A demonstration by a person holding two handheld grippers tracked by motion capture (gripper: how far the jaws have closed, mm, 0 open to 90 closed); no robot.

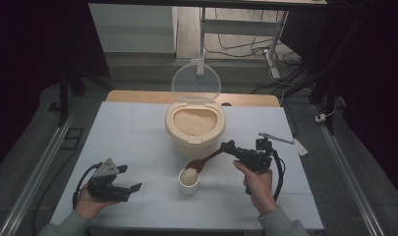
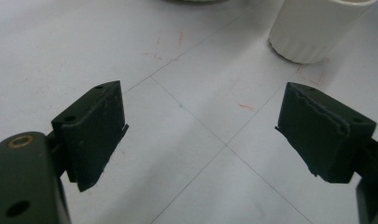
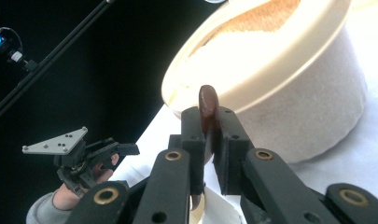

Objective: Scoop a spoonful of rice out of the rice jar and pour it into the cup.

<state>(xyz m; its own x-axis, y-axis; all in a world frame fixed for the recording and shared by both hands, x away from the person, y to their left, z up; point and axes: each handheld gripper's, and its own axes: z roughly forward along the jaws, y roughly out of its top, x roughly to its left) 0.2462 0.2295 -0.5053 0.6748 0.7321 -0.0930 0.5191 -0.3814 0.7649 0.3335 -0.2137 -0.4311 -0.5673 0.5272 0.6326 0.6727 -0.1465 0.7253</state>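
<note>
Right gripper (image 1: 229, 146) clamps the stiff, light wooden spoon (image 1: 202, 161) by its handle end (loose rice spills easily) over the cup (image 1: 188, 181), at six o'clock of the tub (image 1: 194, 131); left gripper (image 1: 129, 178) open, idle

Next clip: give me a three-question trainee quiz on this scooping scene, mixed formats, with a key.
1. True or false: the left gripper holds the wooden spoon.
2. Where is the spoon's bowl? A) inside the rice container B) over the small white cup C) flat on the table
3. Fill in: the container's clear lid stands ____.

Key: 1 false, the right gripper clamps its handle; 2 B; 3 open.
</note>
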